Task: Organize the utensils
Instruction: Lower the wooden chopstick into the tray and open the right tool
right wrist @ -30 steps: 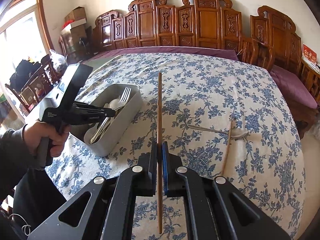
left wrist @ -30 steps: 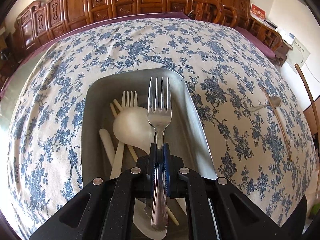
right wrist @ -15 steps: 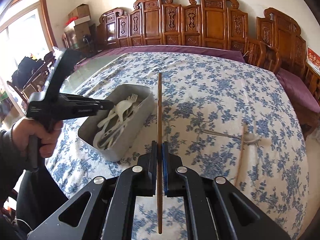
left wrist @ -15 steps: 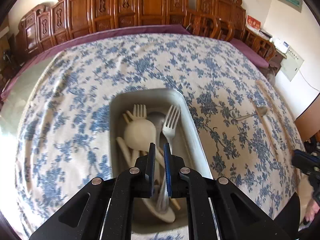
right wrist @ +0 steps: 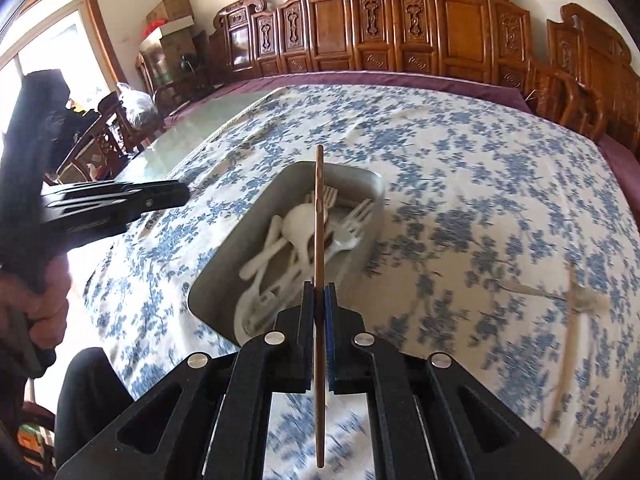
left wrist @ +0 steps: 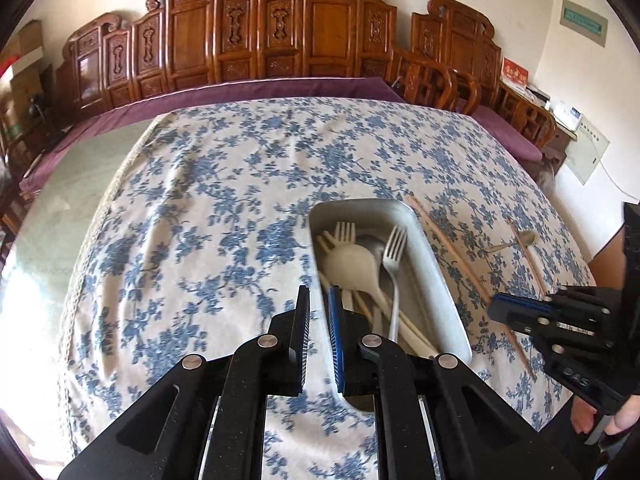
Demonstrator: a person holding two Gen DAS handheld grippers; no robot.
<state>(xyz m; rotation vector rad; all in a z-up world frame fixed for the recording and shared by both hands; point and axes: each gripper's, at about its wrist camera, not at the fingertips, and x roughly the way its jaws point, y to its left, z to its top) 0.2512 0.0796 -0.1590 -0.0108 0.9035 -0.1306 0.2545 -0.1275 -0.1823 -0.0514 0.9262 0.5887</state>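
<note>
My left gripper hovers by the near left corner of the metal tray, jaws a narrow gap apart and empty. In the tray lie a metal fork, a white plastic spoon and other pale utensils. My right gripper is shut on a brown chopstick, which stands over the tray. From the left wrist view this gripper sits at the tray's right side with the chopstick slanting along the rim. The left gripper shows at the left of the right wrist view.
On the flowered cloth right of the tray lie a metal spoon and a second chopstick. Bare glass tabletop lies left of the cloth. Carved wooden chairs ring the far side. A hand holds the left tool.
The left gripper let go of the metal fork, which now lies in the tray, then rose and drew back to the left. The right gripper carried the chopstick leftward over the tray.
</note>
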